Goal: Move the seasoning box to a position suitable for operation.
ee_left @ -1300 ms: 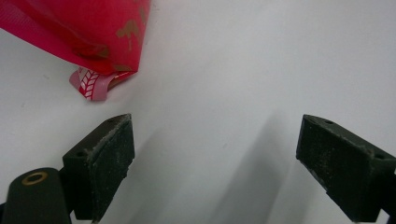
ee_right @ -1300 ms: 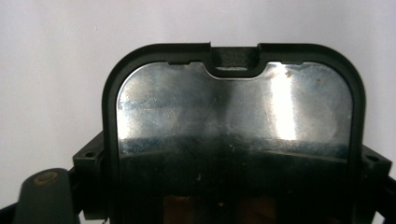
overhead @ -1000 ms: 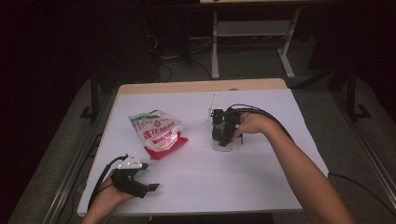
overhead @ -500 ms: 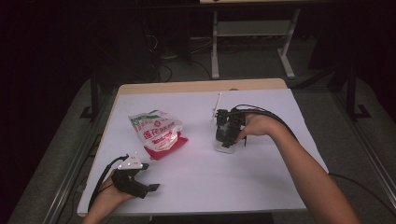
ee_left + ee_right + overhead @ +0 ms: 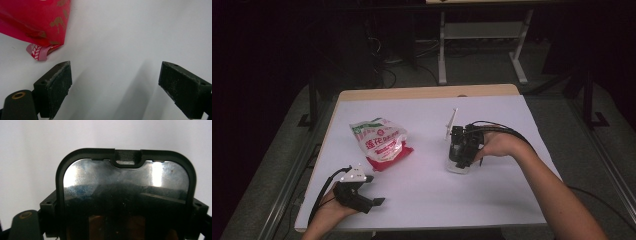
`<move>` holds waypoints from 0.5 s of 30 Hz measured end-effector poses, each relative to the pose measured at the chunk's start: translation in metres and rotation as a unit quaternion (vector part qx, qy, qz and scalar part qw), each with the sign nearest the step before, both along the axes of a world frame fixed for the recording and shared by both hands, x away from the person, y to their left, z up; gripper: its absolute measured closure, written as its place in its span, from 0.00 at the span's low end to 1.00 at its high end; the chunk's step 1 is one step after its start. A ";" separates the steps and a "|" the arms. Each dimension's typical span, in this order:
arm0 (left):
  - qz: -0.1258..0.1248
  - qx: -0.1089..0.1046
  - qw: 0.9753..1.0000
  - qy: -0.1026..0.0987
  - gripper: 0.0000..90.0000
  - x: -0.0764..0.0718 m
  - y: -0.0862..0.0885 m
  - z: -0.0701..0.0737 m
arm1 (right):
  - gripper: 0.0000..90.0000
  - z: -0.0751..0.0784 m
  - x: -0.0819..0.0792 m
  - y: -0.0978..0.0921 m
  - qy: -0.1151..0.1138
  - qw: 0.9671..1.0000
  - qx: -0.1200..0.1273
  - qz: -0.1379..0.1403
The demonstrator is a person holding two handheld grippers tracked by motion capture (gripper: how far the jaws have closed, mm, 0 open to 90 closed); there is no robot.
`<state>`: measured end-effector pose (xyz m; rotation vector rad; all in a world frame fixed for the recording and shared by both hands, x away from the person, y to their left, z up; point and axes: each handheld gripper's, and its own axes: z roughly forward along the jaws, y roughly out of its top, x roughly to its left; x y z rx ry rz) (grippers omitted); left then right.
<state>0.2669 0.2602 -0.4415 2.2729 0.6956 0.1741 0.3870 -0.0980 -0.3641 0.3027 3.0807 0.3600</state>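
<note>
Black-rimmed mirror-like lid (image 5: 126, 195) seen close in right gripper view, clasped by right gripper (image 5: 460, 150) jaws, left gripper (image 5: 115, 87) jaws spread wide over bare worktop (image 5: 422, 200), red bag (image 5: 37, 22) at 11 o'clock.

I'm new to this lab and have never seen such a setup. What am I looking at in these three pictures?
A person sits at a white table with a hand-held two-jaw tool in each hand. The wide picture comes from a camera above. The other two come from small cameras riding on the tools, looking along their black jaws.

The left tool rests near the table's front edge, jaws open and holding nothing. Ahead of it lies a red and white food bag.

The right tool is closed on a black-rimmed, shiny lid, over a clear container. A thin white stick stands beside it.
</note>
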 end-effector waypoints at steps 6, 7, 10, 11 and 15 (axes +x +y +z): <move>-0.003 -0.006 1.000 -0.002 0.12 -0.002 -0.004 0.002 | 0.17 0.000 -0.014 -0.003 0.003 1.000 -0.005 0.012; -0.003 -0.006 1.000 -0.002 0.12 -0.002 -0.004 0.002 | 0.17 0.000 -0.016 -0.003 0.003 1.000 -0.005 0.013; -0.007 -0.009 1.000 -0.005 0.12 -0.003 -0.006 0.002 | 0.17 -0.001 -0.025 -0.002 0.007 1.000 -0.004 0.020; -0.007 -0.011 1.000 -0.004 0.12 -0.003 -0.007 0.002 | 0.17 -0.001 -0.027 -0.002 0.007 1.000 -0.006 0.023; -0.010 -0.011 1.000 -0.005 0.12 -0.004 -0.008 0.002 | 0.17 -0.003 -0.037 0.001 0.012 0.999 -0.004 0.033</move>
